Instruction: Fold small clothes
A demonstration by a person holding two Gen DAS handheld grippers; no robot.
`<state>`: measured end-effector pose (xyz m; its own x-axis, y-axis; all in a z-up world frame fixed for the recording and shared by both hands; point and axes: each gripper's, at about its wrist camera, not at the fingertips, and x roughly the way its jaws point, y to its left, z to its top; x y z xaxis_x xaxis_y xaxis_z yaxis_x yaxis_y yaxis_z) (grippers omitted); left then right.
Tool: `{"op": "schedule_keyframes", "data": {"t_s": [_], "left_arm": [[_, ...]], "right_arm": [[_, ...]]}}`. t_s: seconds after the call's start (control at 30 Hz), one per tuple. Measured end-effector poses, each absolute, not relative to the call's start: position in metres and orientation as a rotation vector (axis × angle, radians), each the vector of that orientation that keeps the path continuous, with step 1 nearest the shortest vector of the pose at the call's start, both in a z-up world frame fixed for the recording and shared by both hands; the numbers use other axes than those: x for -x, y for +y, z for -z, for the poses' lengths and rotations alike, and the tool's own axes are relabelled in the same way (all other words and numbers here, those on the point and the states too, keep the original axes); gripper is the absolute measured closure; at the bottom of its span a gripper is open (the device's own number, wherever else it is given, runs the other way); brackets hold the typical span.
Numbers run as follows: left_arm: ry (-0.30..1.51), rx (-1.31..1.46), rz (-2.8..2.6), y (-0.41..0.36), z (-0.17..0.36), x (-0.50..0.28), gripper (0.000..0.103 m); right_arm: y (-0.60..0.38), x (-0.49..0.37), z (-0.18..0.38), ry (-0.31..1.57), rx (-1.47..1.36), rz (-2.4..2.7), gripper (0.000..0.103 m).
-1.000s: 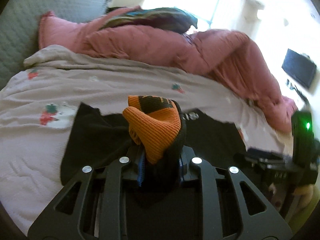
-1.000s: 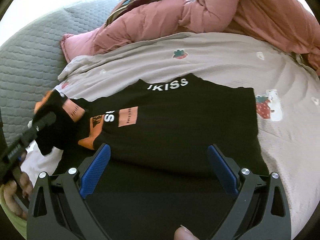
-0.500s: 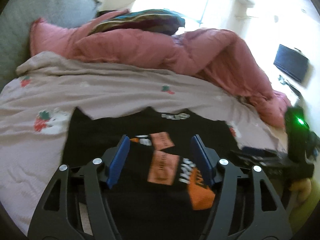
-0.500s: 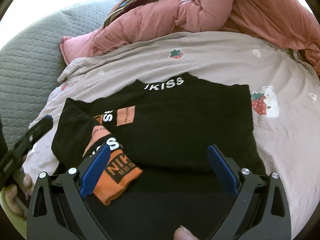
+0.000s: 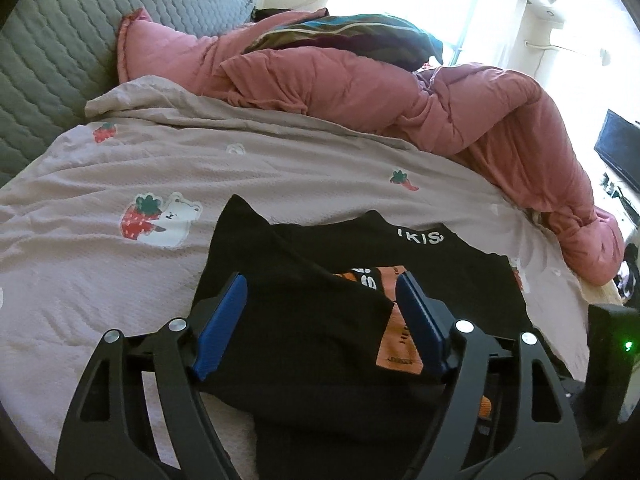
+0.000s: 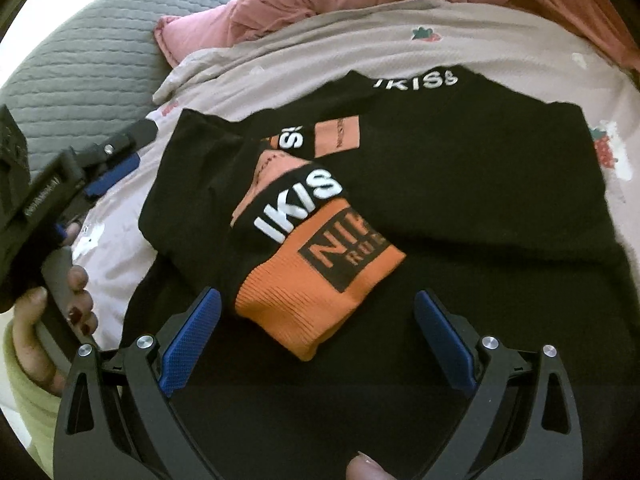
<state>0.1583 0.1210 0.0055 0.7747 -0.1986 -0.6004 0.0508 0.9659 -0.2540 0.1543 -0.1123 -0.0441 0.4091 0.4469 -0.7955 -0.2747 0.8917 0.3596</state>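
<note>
- Between the spread jaws of the left gripper (image 5: 320, 312), nothing is gripped; the sleeve (image 6: 316, 248) carried in them a second ago has been let go and is now laid across the body of the black top (image 6: 460, 184).
- Before the right gripper (image 6: 316, 332), whose jaws are likewise held wide and empty, the orange cuff (image 6: 316, 300) is seen lying flat on the black cloth, just ahead of the pads.
- One sleeve fold is thus judged complete; the opposite side and the crosswise fold are judged to remain.
- The top's left edge is seen on the strawberry-print sheet (image 5: 120, 280), with bare sheet beside it for a low approach.
- Beyond the collar, bare sheet is bounded by the pink quilt (image 5: 400, 96) and grey headboard (image 5: 60, 40), both well apart from the garment.
</note>
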Motion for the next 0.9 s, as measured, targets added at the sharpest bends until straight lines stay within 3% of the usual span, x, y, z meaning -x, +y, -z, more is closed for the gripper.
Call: {"op": "schedule_keyframes", "data": {"t_s": [0.27, 0.33, 0.57, 0.67, 0.77, 0.9], "left_arm": [[0.665, 0.250, 0.124, 0.126, -0.007, -0.159, 0.029], [0.662, 0.257, 0.119, 0.128, -0.007, -0.159, 0.029], [0.650, 0.271, 0.104, 0.131, -0.009, -0.158, 0.029], [0.650, 0.279, 0.098, 0.133, -0.008, -0.158, 0.029], [0.650, 0.288, 0.096, 0.135, -0.009, -0.158, 0.029], [0.650, 0.290, 0.097, 0.135, -0.009, -0.158, 0.029]], "right_arm": [[-0.098, -0.157, 0.048, 1.011, -0.190, -0.486, 0.012], [-0.099, -0.159, 0.046, 0.993, -0.200, -0.480, 0.024], [-0.104, -0.160, 0.037, 0.906, -0.214, -0.488, 0.048], [-0.103, -0.162, 0.036, 0.904, -0.217, -0.507, 0.046], [-0.109, -0.163, 0.040, 0.927, -0.267, -0.515, 0.029], [-0.127, -0.168, 0.050, 0.994, -0.405, -0.489, 0.028]]}}
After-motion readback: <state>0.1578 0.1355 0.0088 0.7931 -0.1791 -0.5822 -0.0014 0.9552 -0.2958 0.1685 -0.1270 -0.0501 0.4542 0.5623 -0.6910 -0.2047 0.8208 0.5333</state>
